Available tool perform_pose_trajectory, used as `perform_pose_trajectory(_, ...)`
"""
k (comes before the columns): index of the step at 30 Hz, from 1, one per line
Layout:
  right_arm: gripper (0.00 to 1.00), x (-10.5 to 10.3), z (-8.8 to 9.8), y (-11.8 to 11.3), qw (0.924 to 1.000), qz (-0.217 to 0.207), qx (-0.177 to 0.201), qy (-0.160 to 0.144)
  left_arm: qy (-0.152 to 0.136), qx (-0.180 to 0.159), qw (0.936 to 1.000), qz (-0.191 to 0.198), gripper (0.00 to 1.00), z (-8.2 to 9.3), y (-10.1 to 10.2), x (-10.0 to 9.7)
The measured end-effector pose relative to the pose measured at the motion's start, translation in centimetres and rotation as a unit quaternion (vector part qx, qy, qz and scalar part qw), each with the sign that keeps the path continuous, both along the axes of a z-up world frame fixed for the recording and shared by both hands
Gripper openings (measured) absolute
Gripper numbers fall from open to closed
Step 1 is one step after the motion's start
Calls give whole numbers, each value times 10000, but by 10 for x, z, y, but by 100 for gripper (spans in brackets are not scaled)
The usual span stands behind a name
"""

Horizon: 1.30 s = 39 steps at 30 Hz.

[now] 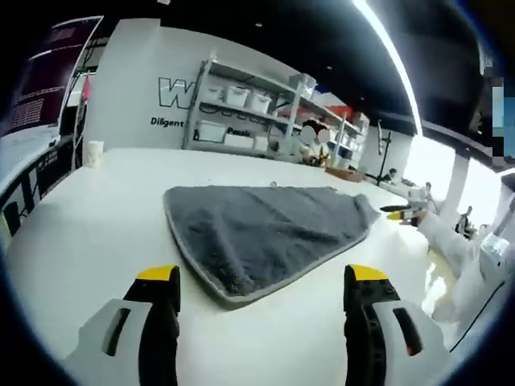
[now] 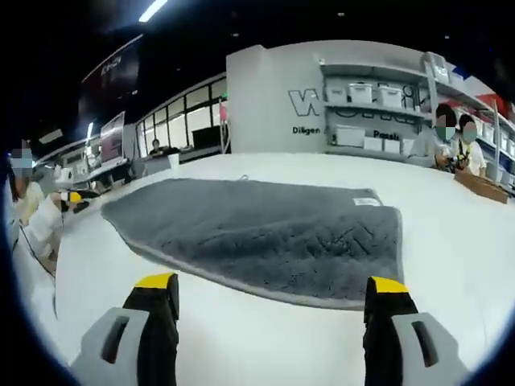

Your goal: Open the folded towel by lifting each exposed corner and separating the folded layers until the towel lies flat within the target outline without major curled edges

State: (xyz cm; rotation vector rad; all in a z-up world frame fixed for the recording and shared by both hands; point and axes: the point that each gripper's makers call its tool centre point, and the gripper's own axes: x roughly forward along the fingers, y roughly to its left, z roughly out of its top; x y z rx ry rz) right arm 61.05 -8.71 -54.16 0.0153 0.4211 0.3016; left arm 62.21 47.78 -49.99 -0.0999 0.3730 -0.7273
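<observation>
Towel [image 1: 269, 233] sits at the centre of your left gripper view, grey and spread across the white table [image 1: 88, 233], with your left gripper [image 1: 262, 286] at the bottom of the frame, jaws spread wide and holding nothing, just short of the towel's near edge; a paper cup [image 1: 94, 153] stands at the left. In your right gripper view the towel [image 2: 265, 233] fills the middle, a white label [image 2: 366, 201] at its upper right corner, and your right gripper [image 2: 272, 288] at the bottom is likewise spread and empty.
</observation>
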Motion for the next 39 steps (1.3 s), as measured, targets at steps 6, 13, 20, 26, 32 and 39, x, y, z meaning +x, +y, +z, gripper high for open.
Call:
perform_pose_trajectory(6, 99, 18, -6, -4, 9995, -41, 69, 310, -77, 76, 9999, -73, 86, 4, -1, 0)
perform_pose_trajectory(13, 99, 9, -18, -5, 9980, -115, 175, 597, -44, 108, 9999, -63, 87, 1, 0, 1)
perform_pose_trajectory(20, 99, -9, -18, -8, 9975, -103, 177, 673, -32, 85, 9999, -99, 87, -1, -3, 2)
perform_pose_trajectory(26, 99, -25, -18, -11, 9973, -120, 191, 693, -25, 59, 9999, -126, 87, -3, -5, 1)
perform_pose_trajectory(32, 99, -35, -19, -10, 9977, -60, 138, 660, -13, 0, 9999, -102, 87, -5, -1, -3)
perform_pose_trajectory(39, 98, -37, -16, -14, 9976, -69, 289, 630, -22, -22, 10000, -65, 87, -4, 4, -5)
